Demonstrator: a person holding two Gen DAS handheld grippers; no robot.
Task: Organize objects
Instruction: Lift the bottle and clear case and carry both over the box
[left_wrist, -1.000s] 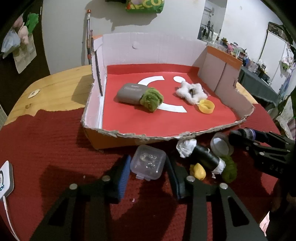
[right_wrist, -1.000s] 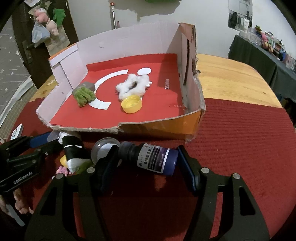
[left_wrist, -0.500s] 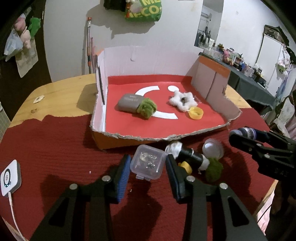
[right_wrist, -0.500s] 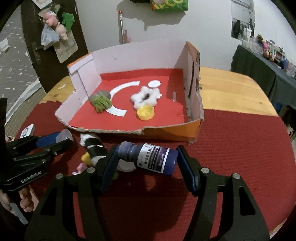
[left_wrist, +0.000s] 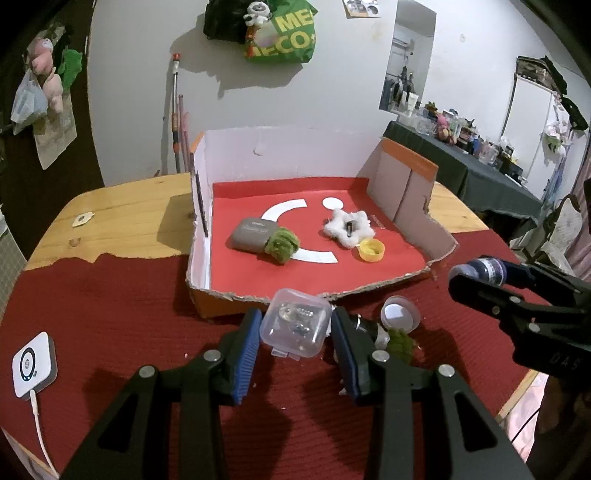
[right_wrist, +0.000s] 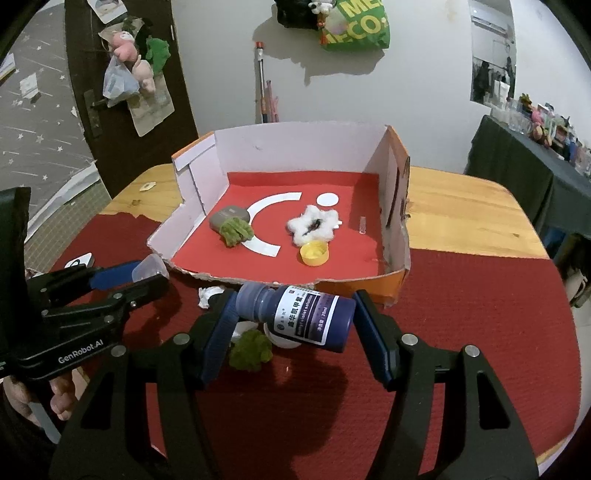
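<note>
My left gripper (left_wrist: 295, 328) is shut on a small clear plastic box (left_wrist: 295, 325) and holds it above the red cloth, just in front of the cardboard box (left_wrist: 199, 295). My right gripper (right_wrist: 295, 317) is shut on a dark purple bottle (right_wrist: 303, 317) lying crosswise between the fingers, also lifted near the box's front edge. Inside the cardboard box (right_wrist: 395, 284) lie a grey case (left_wrist: 251, 234), a green fuzzy ball (left_wrist: 282, 245), a white fluffy star (left_wrist: 349, 229) and a yellow cap (left_wrist: 371, 250).
On the red cloth (left_wrist: 110, 314) below the grippers lie a green fuzzy piece (right_wrist: 251, 349), a round clear lid (left_wrist: 400, 314) and white bits (right_wrist: 208, 295). A white charger puck (left_wrist: 33, 363) lies at the left edge. Wooden table (right_wrist: 461, 218) extends behind.
Both grippers have risen and pulled back from the table with their objects held. The box and the loose items below look farther away.
</note>
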